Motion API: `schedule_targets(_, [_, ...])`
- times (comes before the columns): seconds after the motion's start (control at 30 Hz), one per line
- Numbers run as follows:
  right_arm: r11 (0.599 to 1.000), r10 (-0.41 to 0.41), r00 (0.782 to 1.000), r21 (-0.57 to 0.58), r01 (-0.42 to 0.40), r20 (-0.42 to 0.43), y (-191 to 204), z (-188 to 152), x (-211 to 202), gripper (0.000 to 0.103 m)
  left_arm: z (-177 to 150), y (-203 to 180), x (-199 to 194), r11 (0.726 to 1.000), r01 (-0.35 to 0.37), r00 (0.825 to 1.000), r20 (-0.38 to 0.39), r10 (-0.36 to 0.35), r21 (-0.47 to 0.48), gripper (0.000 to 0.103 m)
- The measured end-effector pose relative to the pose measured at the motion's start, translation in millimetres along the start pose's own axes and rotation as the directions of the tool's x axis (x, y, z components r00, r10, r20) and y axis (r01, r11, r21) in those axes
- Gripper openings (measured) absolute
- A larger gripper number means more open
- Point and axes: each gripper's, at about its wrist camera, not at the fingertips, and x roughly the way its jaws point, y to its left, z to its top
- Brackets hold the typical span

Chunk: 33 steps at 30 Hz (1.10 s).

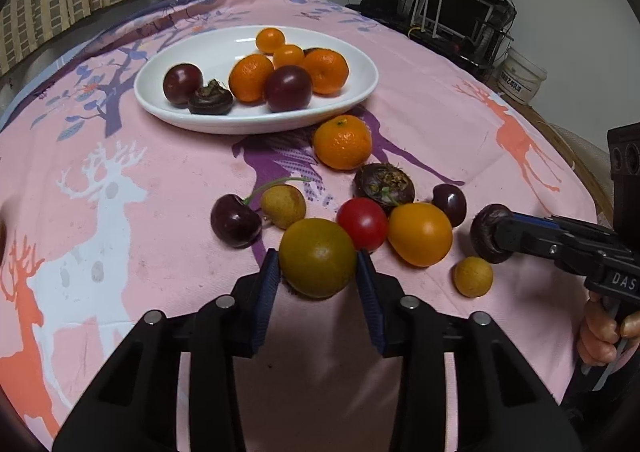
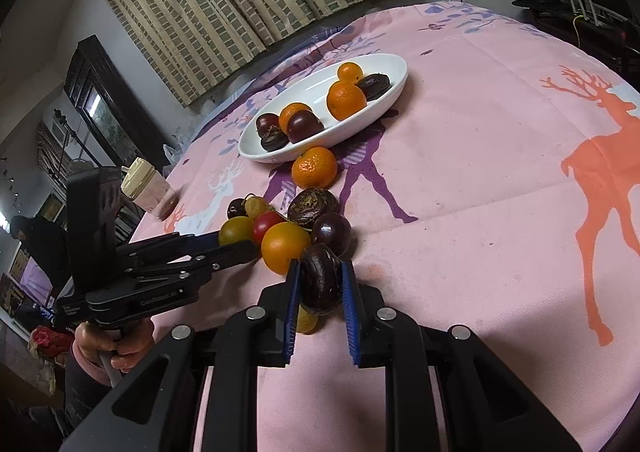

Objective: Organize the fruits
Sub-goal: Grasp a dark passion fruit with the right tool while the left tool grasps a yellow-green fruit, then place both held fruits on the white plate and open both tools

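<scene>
My left gripper (image 1: 318, 264) is shut on a yellow-green tomato (image 1: 318, 257), seen from the right wrist view too (image 2: 235, 230). My right gripper (image 2: 320, 276) is shut on a dark water chestnut (image 2: 320, 277), which also shows in the left wrist view (image 1: 486, 230). Loose fruit lies between them: a red tomato (image 1: 362, 222), an orange tomato (image 1: 420, 234), a mandarin (image 1: 342, 142), a water chestnut (image 1: 384, 182), a cherry (image 1: 235, 220) and small yellow fruits (image 1: 283, 205). A white oval plate (image 1: 160, 100) beyond holds mandarins, dark tomatoes and a water chestnut.
The table has a pink deer-print cloth (image 1: 120, 212). A small yellow fruit (image 1: 473, 276) lies under my right gripper. A jar with a cream lid (image 2: 142, 188) stands at the table's left edge. Shelves and a bucket (image 1: 520, 76) stand past the far right edge.
</scene>
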Motion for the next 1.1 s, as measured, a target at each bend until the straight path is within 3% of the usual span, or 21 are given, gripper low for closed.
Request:
schedule_targets(0.23, [1.000,0.014,1.000,-0.004,-0.014,0.012,-0.6,-0.8,-2.7,0.020,-2.1,6.3,-4.8,0.999,0.019,1.000,0.016,-0.018,-0.042,0.037])
schedule_targets(0.43, [0.998,0.064,0.998,-0.009,-0.064,0.023,3.7,10.8,-3.3,0.020,14.6,18.6,-31.2,0.991,0.096,0.990,0.111,-0.085,-0.093,0.037])
schedule_targets(0.6, [0.996,0.080,0.995,-0.048,-0.077,0.063,17.5,63.9,10.0,0.020,68.1,34.7,-33.7,0.989,0.044,0.983,0.182,-0.018,-0.140,0.037])
schedule_targets(0.73, [0.998,0.026,0.994,-0.059,-0.020,0.103,24.2,125.8,45.9,0.020,120.9,51.1,-17.1,0.978,-0.030,0.973,0.218,0.076,-0.205,0.037])
schedule_targets(0.87, [0.997,-0.018,0.996,-0.079,0.025,0.084,24.4,168.1,89.3,0.020,151.7,68.0,12.1,0.972,-0.048,0.979,0.184,0.092,-0.232,0.037])
schedule_targets(0.97, [0.992,-0.051,0.995,-0.107,0.060,0.080,23.0,180.1,112.2,0.027,158.4,78.2,30.1,0.969,-0.069,0.984,0.144,0.106,-0.239,0.038])
schedule_targets(1.0, [0.993,-0.046,0.996,-0.107,0.054,0.073,21.2,180.5,116.9,0.048,157.5,79.9,33.0,0.966,-0.078,0.984,0.136,0.114,-0.245,0.041])
schedule_targets(1.07, [0.994,-0.021,0.997,-0.103,0.029,0.078,19.0,177.5,114.9,0.058,155.5,82.1,32.3,0.960,-0.078,0.985,0.131,0.117,-0.269,0.079])
schedule_targets(1.1, [0.995,-0.001,0.995,-0.101,0.010,0.095,18.2,175.4,108.5,0.060,153.0,83.5,26.4,0.953,-0.077,0.981,0.150,0.125,-0.293,0.083])
